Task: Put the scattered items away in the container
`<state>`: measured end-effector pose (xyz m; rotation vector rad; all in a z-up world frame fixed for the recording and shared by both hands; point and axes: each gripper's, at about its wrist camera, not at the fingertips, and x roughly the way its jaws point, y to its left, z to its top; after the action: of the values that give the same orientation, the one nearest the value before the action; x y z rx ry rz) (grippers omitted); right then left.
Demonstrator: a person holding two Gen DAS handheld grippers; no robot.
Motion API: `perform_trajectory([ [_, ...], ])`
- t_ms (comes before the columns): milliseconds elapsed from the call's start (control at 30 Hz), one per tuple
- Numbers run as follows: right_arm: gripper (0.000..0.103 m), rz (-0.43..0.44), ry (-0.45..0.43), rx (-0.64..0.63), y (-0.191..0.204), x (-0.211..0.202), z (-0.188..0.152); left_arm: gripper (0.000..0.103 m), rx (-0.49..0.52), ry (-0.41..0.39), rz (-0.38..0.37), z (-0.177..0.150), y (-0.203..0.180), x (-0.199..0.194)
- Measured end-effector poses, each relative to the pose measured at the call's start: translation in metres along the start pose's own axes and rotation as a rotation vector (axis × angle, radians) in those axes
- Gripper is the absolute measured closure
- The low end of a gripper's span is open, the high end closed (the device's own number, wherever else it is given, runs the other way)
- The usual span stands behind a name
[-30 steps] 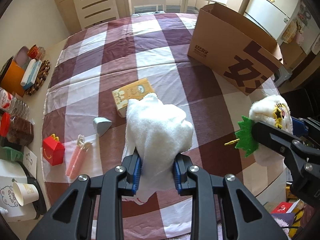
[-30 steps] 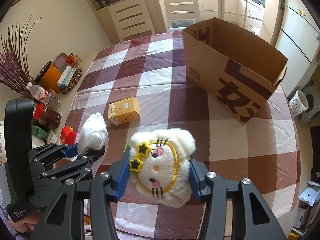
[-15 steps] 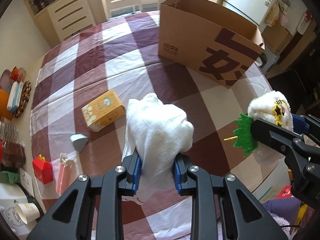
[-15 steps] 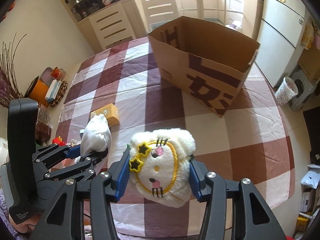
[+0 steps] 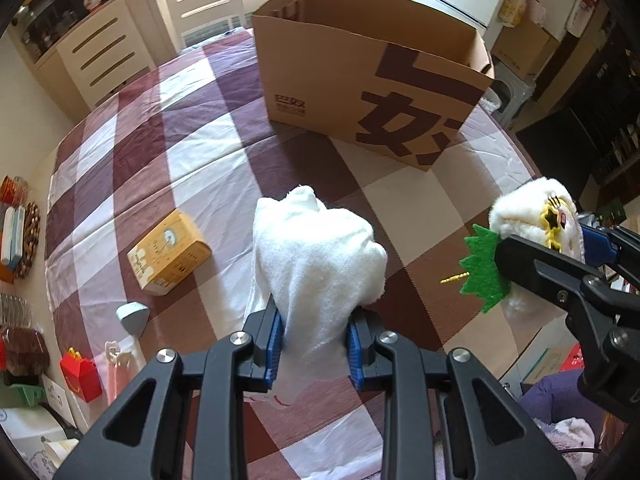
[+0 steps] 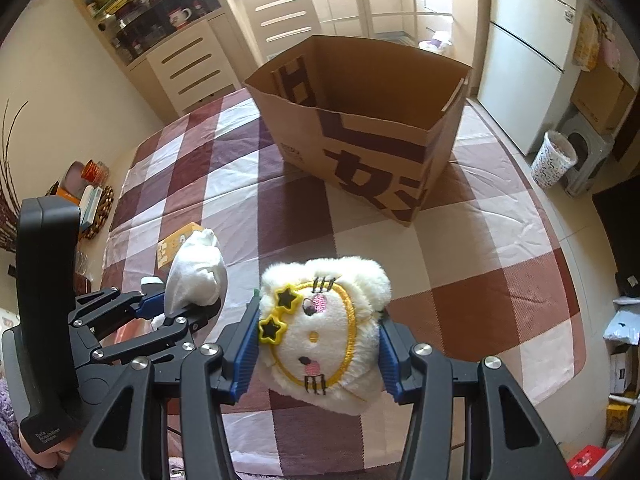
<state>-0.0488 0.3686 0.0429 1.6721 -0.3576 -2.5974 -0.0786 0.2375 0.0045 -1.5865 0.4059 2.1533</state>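
Left gripper (image 5: 315,347): clamped on a white towel (image 5: 320,256), bunched and held above the checked tablecloth (image 5: 192,160).
Right gripper (image 6: 316,354): squeezing a white plush toy (image 6: 320,328), face toward the camera, star glasses at its upper left.
Left view only: yellow box (image 5: 169,257) lying flat, grey wedge (image 5: 133,317), red Happy Meal-style box (image 5: 81,372), plus the toy's green felt collar (image 5: 482,270).
Right view only: inside of the cardboard box (image 6: 372,120), open top up, looks bare.
Writing: big dark characters on the carton; "Data Acquisition System" on the left gripper's handle (image 6: 44,320).
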Motion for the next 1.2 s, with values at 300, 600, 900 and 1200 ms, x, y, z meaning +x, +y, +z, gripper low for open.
perform_trajectory([
  [300, 0.051, -0.017, -0.019, 0.05, -0.014, -0.005, 0.003, 0.076, 0.053, 0.001, -0.014, 0.011, -0.015, 0.002],
  [600, 0.051, -0.016, -0.038, 0.069, -0.019, -0.008, 0.013, 0.076, 0.081, -0.017, -0.015, 0.031, -0.018, 0.001],
  [900, 0.051, -0.017, -0.062, 0.064, -0.022, -0.008, 0.037, 0.076, 0.087, -0.035, -0.02, 0.055, -0.017, 0.0],
  [1200, 0.051, -0.011, -0.066, 0.037, -0.019, -0.002, 0.064, 0.076, 0.079, -0.046, -0.024, 0.082, -0.011, 0.002],
])
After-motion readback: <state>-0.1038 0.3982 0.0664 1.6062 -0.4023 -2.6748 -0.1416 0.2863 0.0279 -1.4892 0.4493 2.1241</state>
